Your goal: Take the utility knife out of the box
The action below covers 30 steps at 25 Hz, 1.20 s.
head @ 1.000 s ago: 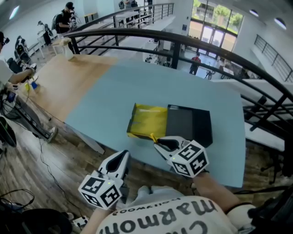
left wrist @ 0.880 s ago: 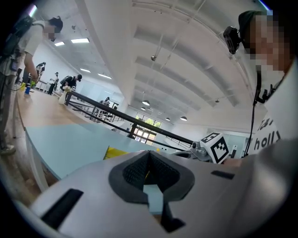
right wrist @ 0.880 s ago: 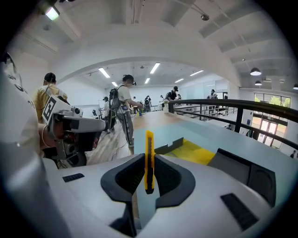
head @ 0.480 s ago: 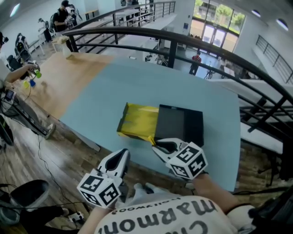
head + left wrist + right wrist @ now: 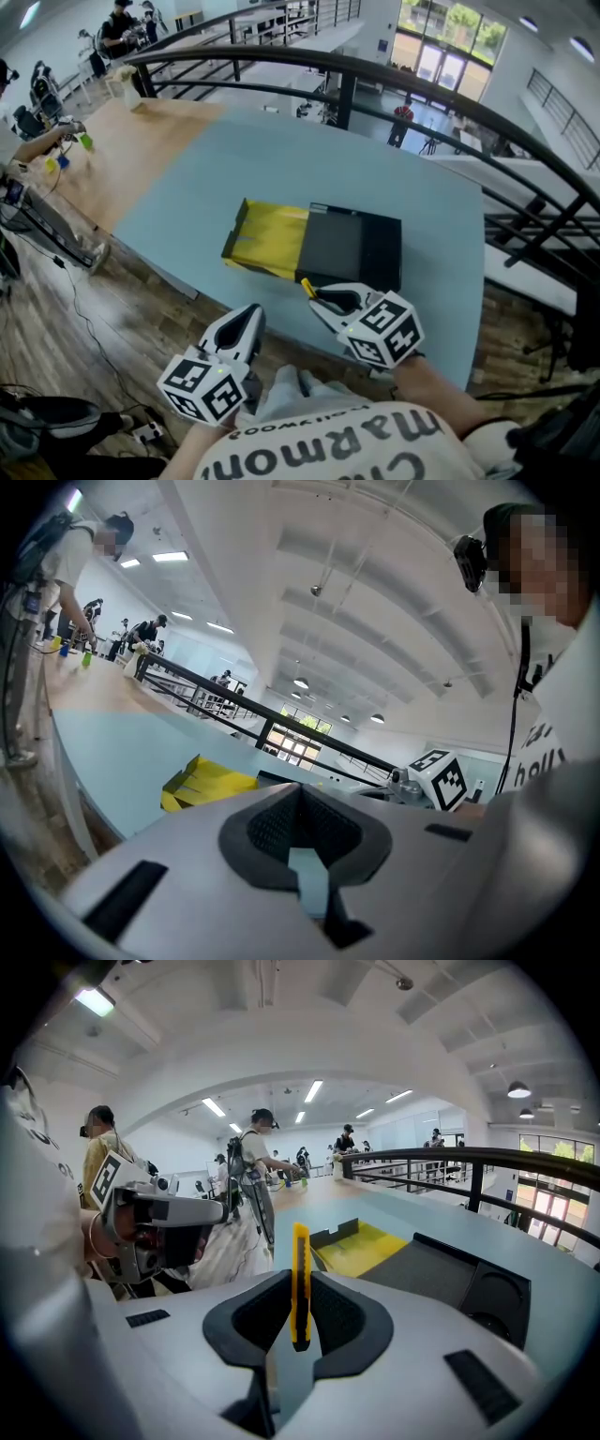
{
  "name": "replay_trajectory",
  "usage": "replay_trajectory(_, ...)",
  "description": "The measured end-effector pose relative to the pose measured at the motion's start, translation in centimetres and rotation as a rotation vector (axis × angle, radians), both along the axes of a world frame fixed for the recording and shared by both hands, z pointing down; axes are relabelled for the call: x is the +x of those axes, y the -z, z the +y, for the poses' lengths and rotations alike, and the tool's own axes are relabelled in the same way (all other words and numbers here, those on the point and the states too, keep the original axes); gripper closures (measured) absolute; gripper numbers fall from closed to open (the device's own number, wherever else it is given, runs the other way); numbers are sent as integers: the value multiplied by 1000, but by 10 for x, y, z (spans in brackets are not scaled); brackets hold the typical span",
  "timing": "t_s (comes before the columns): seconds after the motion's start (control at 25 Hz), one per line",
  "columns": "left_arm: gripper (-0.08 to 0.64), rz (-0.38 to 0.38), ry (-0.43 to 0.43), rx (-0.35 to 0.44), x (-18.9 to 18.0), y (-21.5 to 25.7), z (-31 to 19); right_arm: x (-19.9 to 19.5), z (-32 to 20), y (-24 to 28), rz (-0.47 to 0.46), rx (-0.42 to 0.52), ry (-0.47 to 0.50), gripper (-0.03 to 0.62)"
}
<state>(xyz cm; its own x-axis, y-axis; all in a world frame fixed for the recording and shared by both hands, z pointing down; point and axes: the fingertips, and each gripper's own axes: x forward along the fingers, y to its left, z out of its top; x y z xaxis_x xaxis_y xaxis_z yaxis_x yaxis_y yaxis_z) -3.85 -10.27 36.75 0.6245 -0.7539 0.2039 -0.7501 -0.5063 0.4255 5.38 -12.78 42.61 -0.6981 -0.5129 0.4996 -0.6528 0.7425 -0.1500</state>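
One utility knife (image 5: 299,1269) is clamped in right gripper (image 5: 298,1314), long axis along jaws, tip toward box (image 5: 349,246). Knife is clear of box, which lies just ahead on tabletop (image 5: 281,159). Left gripper (image 5: 302,819) is clenched, empty.

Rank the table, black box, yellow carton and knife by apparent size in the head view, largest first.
1. table
2. black box, only slightly larger than the next
3. yellow carton
4. knife: only its tip shows, sticking out of the right tongs
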Motion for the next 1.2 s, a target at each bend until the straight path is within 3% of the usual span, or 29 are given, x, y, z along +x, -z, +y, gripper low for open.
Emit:
replay_trajectory(0.64,557,-11,81,-18,29,-10,60,42,42,-10,-33,-11,15,511)
replay_trajectory(0.96,557,-5,109,-30,42,-19,96,51,80,-24,-81,-86,27,511)
replay_trajectory(1.2,557,9,124,-46,49,-27,118,59,102,-35,-63,-111,41,511)
